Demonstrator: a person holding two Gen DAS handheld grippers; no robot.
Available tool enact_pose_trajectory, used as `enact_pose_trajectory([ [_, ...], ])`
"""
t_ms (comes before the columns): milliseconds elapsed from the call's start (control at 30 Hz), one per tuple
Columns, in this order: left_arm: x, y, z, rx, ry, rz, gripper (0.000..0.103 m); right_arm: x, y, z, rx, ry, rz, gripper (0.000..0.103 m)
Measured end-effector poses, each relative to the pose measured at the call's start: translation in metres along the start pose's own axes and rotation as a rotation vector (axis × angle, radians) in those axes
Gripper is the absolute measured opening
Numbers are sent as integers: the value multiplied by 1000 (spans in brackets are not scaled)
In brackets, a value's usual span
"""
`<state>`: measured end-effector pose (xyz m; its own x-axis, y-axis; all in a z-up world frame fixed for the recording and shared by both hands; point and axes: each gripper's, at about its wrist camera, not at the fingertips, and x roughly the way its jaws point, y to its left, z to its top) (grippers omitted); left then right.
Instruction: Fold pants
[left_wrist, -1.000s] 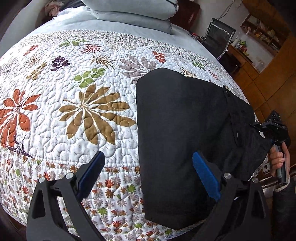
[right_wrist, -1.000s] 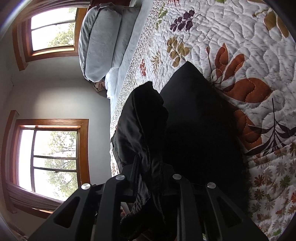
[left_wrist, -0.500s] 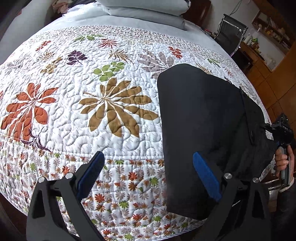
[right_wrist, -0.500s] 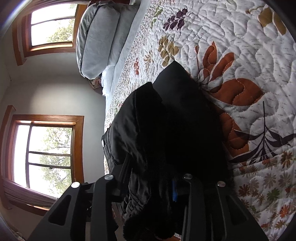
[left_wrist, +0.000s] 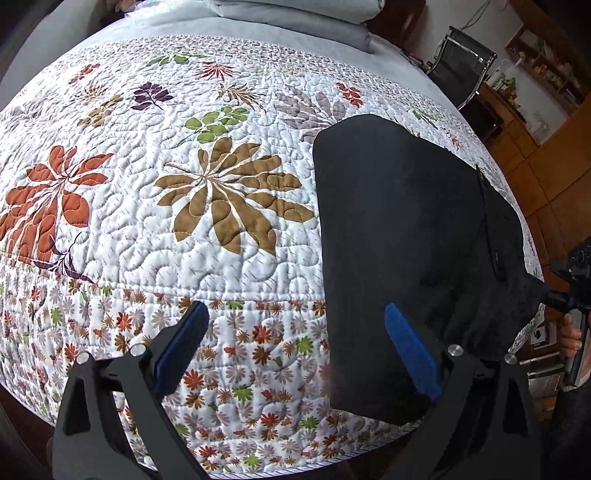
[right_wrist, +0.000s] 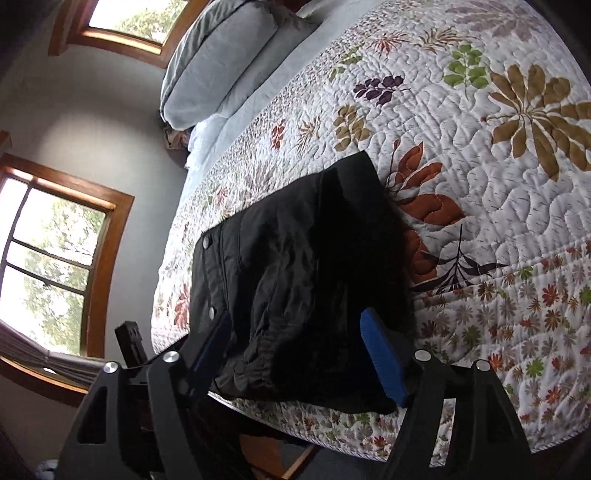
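While the black pants (right_wrist: 306, 280) are laid folded on the flowery quilt (left_wrist: 207, 266) near the bed's edge, the right gripper (right_wrist: 299, 350) is seen with jaws that have just been opening, pads off the fabric. The left gripper (left_wrist: 295, 354) is held wide over the quilt, nothing gripped.

left gripper (left_wrist: 293, 347) spread wide, empty; right gripper (right_wrist: 295, 343) jaws just opening, gripping nothing.
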<state>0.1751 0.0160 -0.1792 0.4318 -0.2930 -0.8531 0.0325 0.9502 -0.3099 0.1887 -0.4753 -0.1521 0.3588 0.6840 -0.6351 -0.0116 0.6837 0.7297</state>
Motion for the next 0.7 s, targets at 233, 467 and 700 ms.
enact_pose_trajectory([
  [233,-3,-2,-5,3,16,-10,96,28,10,-21,-3,91,-54,50],
  [467,-4,2,-6,-7,42,-35,96,19,13,-19,-26,71,-26,33],
  [700,0,2,-7,-22,67,-73,96,24,1,-18,19,89,-13,48],
])
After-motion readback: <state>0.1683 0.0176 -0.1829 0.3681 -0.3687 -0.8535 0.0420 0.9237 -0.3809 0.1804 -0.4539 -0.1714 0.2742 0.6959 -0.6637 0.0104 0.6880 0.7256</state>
